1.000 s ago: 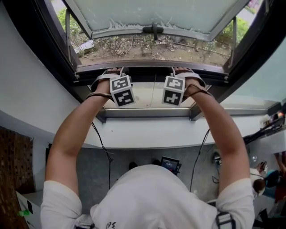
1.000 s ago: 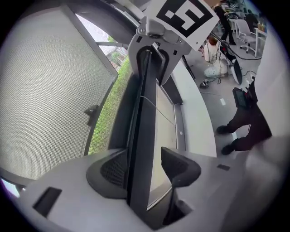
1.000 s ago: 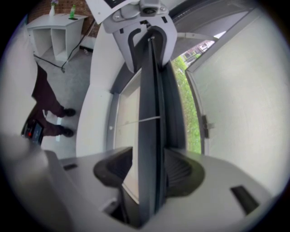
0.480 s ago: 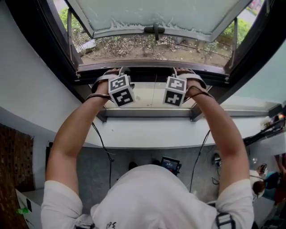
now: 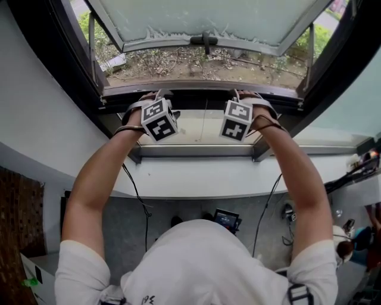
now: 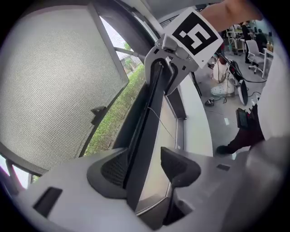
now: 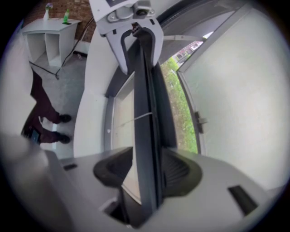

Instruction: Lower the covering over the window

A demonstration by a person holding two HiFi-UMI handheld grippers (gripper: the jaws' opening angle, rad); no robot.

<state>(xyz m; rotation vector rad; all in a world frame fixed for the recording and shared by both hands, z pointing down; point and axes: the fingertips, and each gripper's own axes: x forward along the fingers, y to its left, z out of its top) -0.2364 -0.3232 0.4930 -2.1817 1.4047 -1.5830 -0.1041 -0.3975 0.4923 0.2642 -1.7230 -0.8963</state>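
A dark bar (image 5: 202, 100), the bottom rail of the window covering, runs across the window's lower edge. My left gripper (image 5: 156, 95) sits on its left part and my right gripper (image 5: 247, 95) on its right part. In the left gripper view the bar (image 6: 145, 122) lies against the left pad, while the right pad (image 6: 179, 165) stands off it with a gap, so this gripper (image 6: 145, 167) is open around it. In the right gripper view both pads press the bar (image 7: 144, 118), and that gripper (image 7: 147, 170) is shut on it. A thin cord (image 5: 206, 119) hangs from the bar.
The window sash (image 5: 202, 18) is swung outward, with its handle (image 5: 204, 40) at the middle. A white sill (image 5: 208, 176) runs below my arms. Dark frame posts (image 5: 89, 53) stand on both sides. A white shelf (image 7: 50, 41) stands on the room floor.
Both grippers have slid slightly apart along the bar. The left cube has tilted to the left. The bar stays at the same height.
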